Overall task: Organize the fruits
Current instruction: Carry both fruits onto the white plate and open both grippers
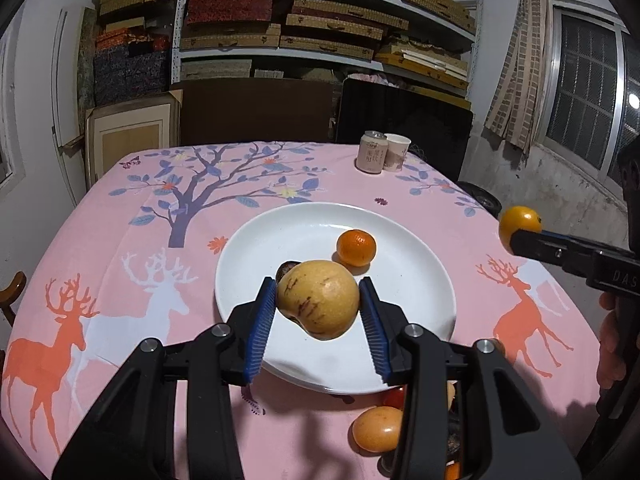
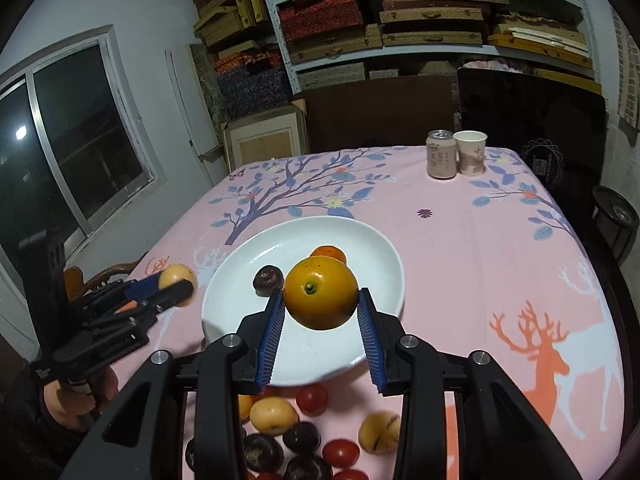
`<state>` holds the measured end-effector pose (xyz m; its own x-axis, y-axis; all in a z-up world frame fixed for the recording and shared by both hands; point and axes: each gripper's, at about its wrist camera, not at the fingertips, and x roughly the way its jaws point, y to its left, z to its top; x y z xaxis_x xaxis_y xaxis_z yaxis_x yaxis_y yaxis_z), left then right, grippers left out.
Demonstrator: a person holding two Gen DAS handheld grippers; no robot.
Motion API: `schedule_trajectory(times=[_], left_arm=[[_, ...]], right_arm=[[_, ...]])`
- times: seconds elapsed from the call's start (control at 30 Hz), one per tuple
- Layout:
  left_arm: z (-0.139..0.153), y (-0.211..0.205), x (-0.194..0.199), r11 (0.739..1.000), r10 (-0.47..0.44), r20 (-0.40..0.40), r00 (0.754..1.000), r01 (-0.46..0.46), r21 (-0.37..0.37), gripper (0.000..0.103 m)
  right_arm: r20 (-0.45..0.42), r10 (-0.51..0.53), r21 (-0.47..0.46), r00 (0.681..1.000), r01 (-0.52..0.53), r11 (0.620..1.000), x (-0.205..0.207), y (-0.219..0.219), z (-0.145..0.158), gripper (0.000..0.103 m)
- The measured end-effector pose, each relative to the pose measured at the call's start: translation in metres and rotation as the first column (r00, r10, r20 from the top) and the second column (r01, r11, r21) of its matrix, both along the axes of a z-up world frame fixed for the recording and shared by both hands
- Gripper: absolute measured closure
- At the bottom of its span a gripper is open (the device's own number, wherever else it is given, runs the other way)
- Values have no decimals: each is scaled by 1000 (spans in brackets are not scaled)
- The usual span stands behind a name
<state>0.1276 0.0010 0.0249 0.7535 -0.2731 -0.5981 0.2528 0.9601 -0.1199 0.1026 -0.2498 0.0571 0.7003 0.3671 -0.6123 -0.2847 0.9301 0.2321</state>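
Observation:
My left gripper (image 1: 318, 302) is shut on a tan, brown-streaked fruit (image 1: 320, 298), held above the near part of the white plate (image 1: 416, 300). On the plate lie a small orange (image 1: 356, 247) and a dark purple fruit (image 2: 267, 279). My right gripper (image 2: 321, 300) is shut on a yellow-orange fruit (image 2: 321, 294), also above the plate's near side. From the left wrist view that gripper (image 1: 520, 236) shows at the right with its fruit (image 1: 520, 222). The right wrist view has the left gripper (image 2: 180, 286) at the left, holding the tan fruit (image 2: 176, 276).
Loose fruit lies on the pink tablecloth near the front edge: tan ones (image 2: 273, 415), red tomatoes (image 2: 312, 399) and dark purple ones (image 2: 262, 453). A drink can (image 2: 441, 155) and a paper cup (image 2: 471, 153) stand at the far right. A hand (image 1: 610, 354) shows at the right.

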Motion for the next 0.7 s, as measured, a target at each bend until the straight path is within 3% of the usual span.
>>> schedule_trajectory(times=[0.23,0.4,0.47,0.53,0.7], left_arm=[[-52,-7,50,1000,6,-155,988,-3,18,62],[-70,-6,68,999,16,-212,977,-10,31,61],[-73,-6,72,999,25,-217,976,-16,43,58],[-71,-7,72,999,26,-198,980,-17,48,47],[-53,-6,51,998,25,-122,992,-17,67,36]], right_arm=[[-121,20,-94,992,-31,995,63,28,-43,65],[-179,16,-136,984,-41,990,93,45,-72,65],[-191,17,-148,982,-45,988,101,51,-79,64],[-192,28,-126,981,-53,991,104,54,-79,58],[-146,9,-86,989,-22,996,87,41,-62,53]])
